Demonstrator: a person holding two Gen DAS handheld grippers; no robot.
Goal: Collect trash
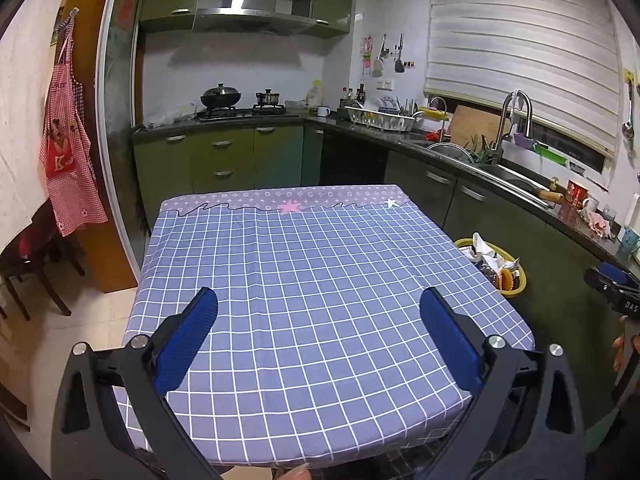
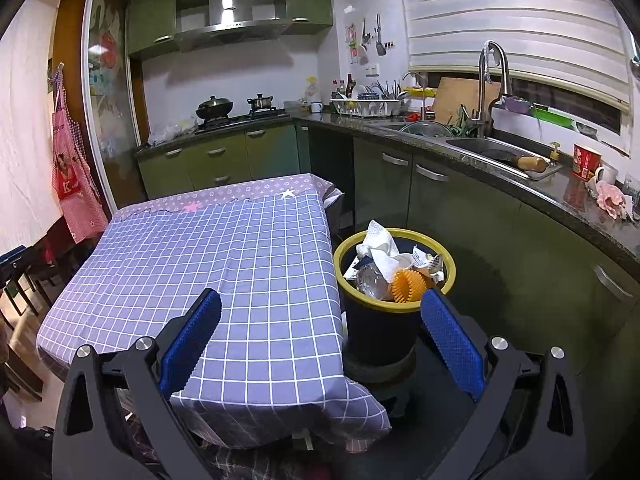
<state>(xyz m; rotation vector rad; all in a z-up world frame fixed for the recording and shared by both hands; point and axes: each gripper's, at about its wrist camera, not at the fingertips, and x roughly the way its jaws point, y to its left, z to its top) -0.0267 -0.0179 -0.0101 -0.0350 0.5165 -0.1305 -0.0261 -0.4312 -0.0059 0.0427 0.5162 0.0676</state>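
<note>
Judged near finished. Nothing visible on the blue-and-white checked tablecloth [image 1: 320, 300] covering the table. Left gripper [image 1: 319, 316] hovering over its near edge, blue-padded fingers [image 1: 188, 340] spread wide apart, nothing between them. Right gripper [image 2: 321, 320] likewise spread and holding nothing, aimed past the table's right corner. At its one o'clock, standing on the floor just beside the table, the round black bin with yellow rim [image 2: 380, 320], already heaped with crumpled white paper [image 2: 382, 246], a clear plastic wrapper [image 2: 368, 278] and an orange spiky ball [image 2: 408, 286]. Left to do, apparently: nothing in view; perhaps only a check for stray scraps outside these views.
</note>
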